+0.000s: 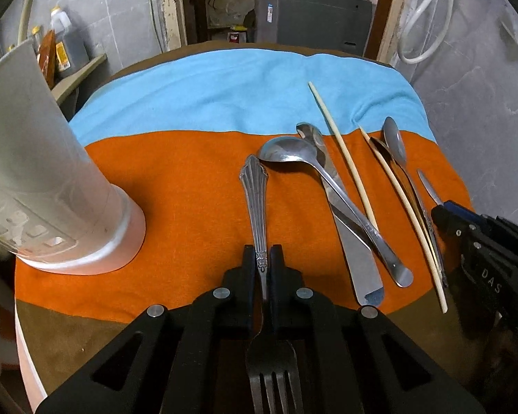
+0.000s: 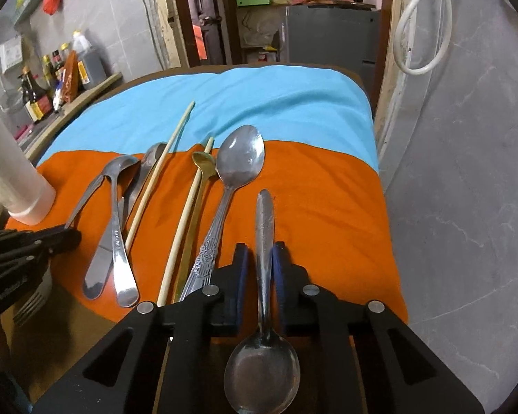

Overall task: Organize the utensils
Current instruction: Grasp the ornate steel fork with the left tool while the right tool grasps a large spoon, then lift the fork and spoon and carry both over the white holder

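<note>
Fork [image 1: 257, 207] tines run under clamped left gripper [image 1: 263, 258]; right gripper [image 2: 260, 258] grips spoon [image 2: 263, 362].

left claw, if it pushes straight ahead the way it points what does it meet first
Probably nothing: the left claw, shut on the ornate silver fork, faces bare orange cloth, then blue cloth. Depth is unclear.

Ornate fork [image 1: 259, 214] and spoon [image 2: 264, 310] clamped, handles forward, above orange cloth.
</note>
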### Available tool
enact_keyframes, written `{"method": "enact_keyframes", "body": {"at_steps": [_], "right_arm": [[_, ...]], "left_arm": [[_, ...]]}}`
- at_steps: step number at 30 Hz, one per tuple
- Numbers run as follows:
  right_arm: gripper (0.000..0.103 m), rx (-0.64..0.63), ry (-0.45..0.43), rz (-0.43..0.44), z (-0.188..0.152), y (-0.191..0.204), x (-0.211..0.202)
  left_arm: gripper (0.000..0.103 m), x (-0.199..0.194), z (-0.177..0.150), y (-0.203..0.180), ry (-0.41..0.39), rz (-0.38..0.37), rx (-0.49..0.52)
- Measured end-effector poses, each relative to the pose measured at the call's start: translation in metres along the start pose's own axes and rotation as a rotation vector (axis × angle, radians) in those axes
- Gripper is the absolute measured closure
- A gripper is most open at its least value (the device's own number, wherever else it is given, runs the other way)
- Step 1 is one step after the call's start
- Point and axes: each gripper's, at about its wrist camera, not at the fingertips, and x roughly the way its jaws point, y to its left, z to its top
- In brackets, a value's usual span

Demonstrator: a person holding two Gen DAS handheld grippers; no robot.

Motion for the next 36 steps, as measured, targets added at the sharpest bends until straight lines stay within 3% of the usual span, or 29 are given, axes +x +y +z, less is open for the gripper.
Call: {"method": "enact_keyframes", "body": {"at_steps": [2,5,6,14,20,31,36], "right_arm": [[0.094,-0.023,0.002,-0.014,0.001,0.004,0.0],[0.096,0.023,-0.004,0.037,0.002,-0.004,-0.002],[0.096,0.069,-0.027,0.1,0.0,-0.011,-0.007],[0.096,0.055,-0.206,0.198,-0.005,-0.004,-0.041],[0.096,0.084,-0.223,0.259,-0.01,0.004,-0.046],[0.096,0.095,-0.29,0.353,-0.02,0.021,-0.064],[0.096,0.087,-0.346,0.382,-0.018,0.031,-0.075]], "left_arm": [[0.1,0.003,0.001,0.001,0.001,-0.01,-0.015],[0.1,-0.003,-0.003,0.017,-0.04,-0.131,-0.128],[0.1,-0.008,-0.007,0.019,-0.063,-0.14,-0.138],[0.1,-0.037,-0.032,0.022,-0.199,-0.206,-0.179],[0.1,-0.054,-0.036,0.027,-0.247,-0.221,-0.232],[0.1,-0.076,-0.047,0.039,-0.31,-0.226,-0.237],[0.1,-0.095,-0.047,0.038,-0.405,-0.163,-0.196]]}}
